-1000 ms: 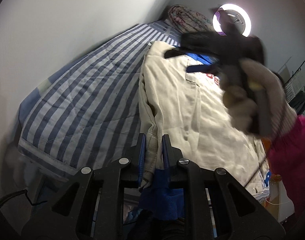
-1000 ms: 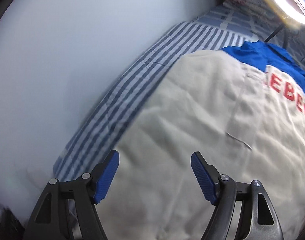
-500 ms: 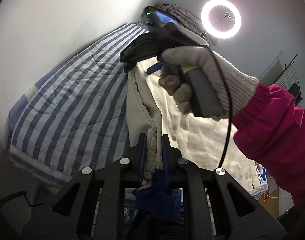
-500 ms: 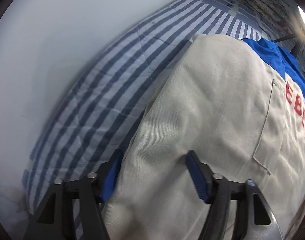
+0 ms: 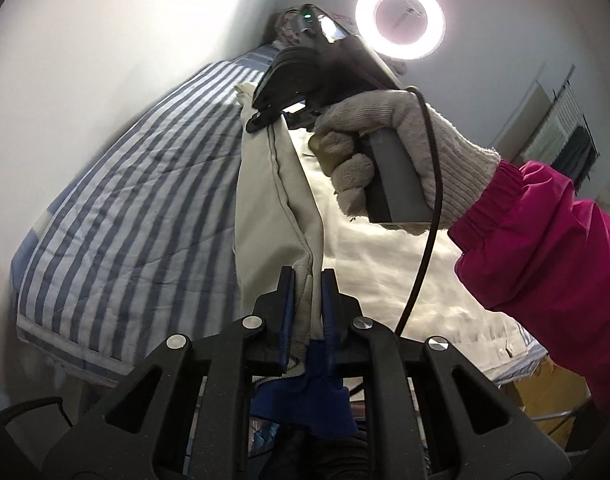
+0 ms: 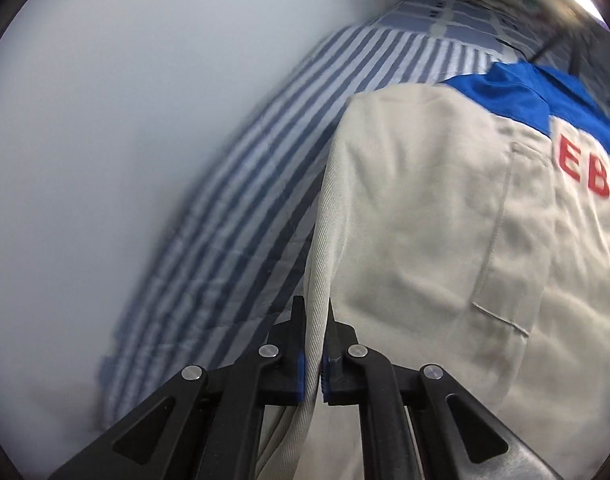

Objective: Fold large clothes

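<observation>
Bright ring glare over my left view, soft blur across my right.

A ring light [image 5: 399, 19] burns white above me and washes the wall [image 5: 105, 40] pale, while my own black frame sits in shadow below. My right view smears along the striped bedding [image 6: 241, 208], and both views bend and darken at the round rims.

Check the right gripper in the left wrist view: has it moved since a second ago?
Yes. The right gripper has swung left, off the jacket's chest toward the striped bedding, and now pinches the jacket's left edge.
</observation>
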Action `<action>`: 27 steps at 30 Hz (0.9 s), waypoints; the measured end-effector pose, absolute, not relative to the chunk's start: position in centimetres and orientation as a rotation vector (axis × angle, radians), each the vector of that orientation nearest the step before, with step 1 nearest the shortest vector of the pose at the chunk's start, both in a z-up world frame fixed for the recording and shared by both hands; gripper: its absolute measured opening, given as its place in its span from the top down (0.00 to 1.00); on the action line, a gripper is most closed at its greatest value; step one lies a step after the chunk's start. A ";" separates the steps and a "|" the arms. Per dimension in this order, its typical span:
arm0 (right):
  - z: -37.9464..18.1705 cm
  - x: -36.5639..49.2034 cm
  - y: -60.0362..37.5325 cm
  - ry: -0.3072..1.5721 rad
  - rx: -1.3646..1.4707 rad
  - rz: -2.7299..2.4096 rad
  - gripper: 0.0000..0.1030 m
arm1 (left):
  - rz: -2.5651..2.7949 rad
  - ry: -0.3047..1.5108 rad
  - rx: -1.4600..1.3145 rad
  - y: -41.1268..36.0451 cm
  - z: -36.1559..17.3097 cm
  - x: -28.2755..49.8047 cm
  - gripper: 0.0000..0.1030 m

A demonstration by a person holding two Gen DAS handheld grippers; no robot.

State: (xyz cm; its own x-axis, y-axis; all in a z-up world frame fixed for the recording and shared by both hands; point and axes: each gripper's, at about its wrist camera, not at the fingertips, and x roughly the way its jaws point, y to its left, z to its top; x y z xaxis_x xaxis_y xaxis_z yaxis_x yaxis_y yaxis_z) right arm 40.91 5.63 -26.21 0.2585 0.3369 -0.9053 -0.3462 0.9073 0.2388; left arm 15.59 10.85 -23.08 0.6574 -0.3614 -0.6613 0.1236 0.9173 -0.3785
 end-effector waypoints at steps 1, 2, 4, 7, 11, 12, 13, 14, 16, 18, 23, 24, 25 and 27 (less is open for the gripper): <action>-25.8 40.7 4.1 1.209 0.029 0.473 0.97 | -0.286 0.810 -0.301 10.3 -23.0 15.5 0.90; -25.5 40.6 3.1 1.199 0.057 0.481 0.97 | -0.294 0.811 -0.289 9.7 -22.9 15.4 0.90; -24.7 40.0 -0.4 1.161 0.147 0.504 0.97 | -0.312 0.814 -0.258 8.1 -22.6 15.3 0.91; -24.4 39.3 -4.6 1.130 0.240 0.505 0.97 | -0.336 0.822 -0.219 6.0 -22.5 15.3 0.91; -24.7 37.7 -10.3 1.113 0.320 0.461 0.97 | -0.373 0.845 -0.172 2.9 -22.7 15.3 0.92; -25.1 37.5 -11.6 1.115 0.330 0.448 0.97 | -0.382 0.853 -0.160 2.1 -22.9 15.4 0.92; -25.3 37.3 -12.3 1.119 0.338 0.440 0.97 | -0.390 0.863 -0.148 1.2 -23.2 15.5 0.92; -25.9 37.2 -13.7 1.128 0.361 0.422 0.97 | -0.400 0.876 -0.138 0.3 -23.6 15.6 0.92; -26.9 37.3 -15.4 1.144 0.405 0.396 0.97 | -0.406 0.895 -0.125 -0.8 -24.3 15.7 0.92; -27.9 37.5 -16.7 1.163 0.430 0.362 0.97 | -0.413 0.916 -0.112 -1.9 -25.2 16.1 0.92; -30.9 38.1 -18.5 1.238 0.402 0.275 0.96 | -0.427 0.977 -0.095 -3.7 -27.2 16.9 0.92; -31.2 38.1 -18.8 1.240 0.403 0.277 0.96 | -0.427 0.981 -0.094 -3.8 -27.2 16.7 0.92; -31.3 38.1 -18.9 1.240 0.405 0.284 0.96 | -0.433 0.984 -0.095 -3.8 -27.3 16.8 0.92; -30.7 37.9 -18.8 1.237 0.373 0.283 0.85 | -0.450 0.994 -0.101 -3.6 -27.0 16.7 0.92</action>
State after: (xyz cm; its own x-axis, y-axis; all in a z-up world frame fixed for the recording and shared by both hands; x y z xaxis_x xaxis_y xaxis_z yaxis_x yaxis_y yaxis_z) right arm 37.92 -18.76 -30.70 0.3059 0.4064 -0.8609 -0.0084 0.9054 0.4244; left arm 16.71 -3.62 -26.98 0.4624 -0.4104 -0.7860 0.3195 0.9040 -0.2841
